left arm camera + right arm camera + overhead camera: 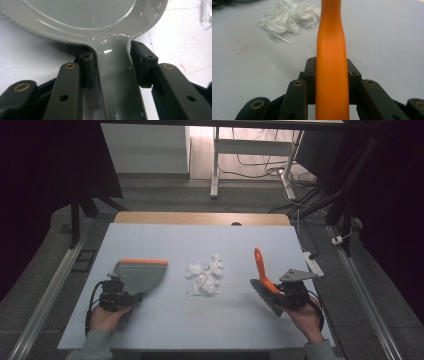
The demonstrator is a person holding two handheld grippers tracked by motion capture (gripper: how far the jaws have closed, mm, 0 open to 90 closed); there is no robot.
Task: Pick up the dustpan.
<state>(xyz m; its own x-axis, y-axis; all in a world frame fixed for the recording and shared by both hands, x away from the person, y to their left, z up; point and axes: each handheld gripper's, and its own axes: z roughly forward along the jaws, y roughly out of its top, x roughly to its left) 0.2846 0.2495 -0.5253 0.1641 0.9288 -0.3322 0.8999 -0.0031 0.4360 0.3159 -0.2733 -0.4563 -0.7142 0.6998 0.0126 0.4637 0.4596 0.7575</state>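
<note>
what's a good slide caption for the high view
Left gripper holds a dustpan, right gripper a brush, crumpled paper between them.

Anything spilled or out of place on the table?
Only the crumpled white paper scraps, loose mid-table between the grey dustpan in the left gripper and the orange-handled brush in the right gripper. Nothing looks damaged.

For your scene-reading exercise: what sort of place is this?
Probably a lab or workshop recording bench, not a home: a bare foam-covered table, loose cables on the floor, and metal frame legs behind.
</note>
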